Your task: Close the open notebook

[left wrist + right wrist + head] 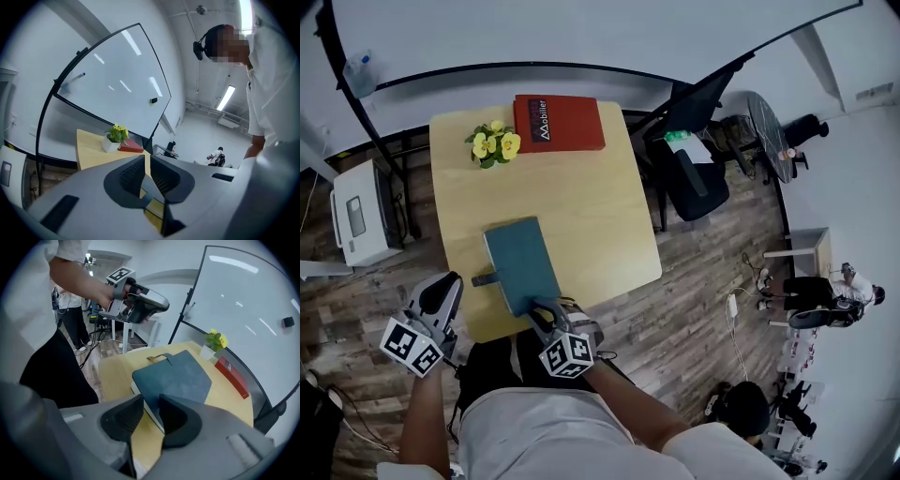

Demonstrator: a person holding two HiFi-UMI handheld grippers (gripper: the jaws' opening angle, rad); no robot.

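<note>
The teal notebook [522, 262] lies closed and flat on the light wooden table [581, 202], near its front edge, with a small strap [485, 278] sticking out at its left side. My right gripper [546, 314] sits at the notebook's near edge, pointing steeply down. In the right gripper view the notebook [176, 380] lies just beyond my right gripper [151, 404], whose jaws stand a little apart and press on nothing. My left gripper [445, 289] hovers off the table's front left corner. In its own view my left gripper [147, 161] is shut and empty.
A red book [558, 122] and a small pot of yellow flowers [494, 143] stand at the table's far edge, before a whiteboard. A white printer [361, 214] sits at the left, a dark office chair [694, 178] at the right. Wooden floor surrounds the table.
</note>
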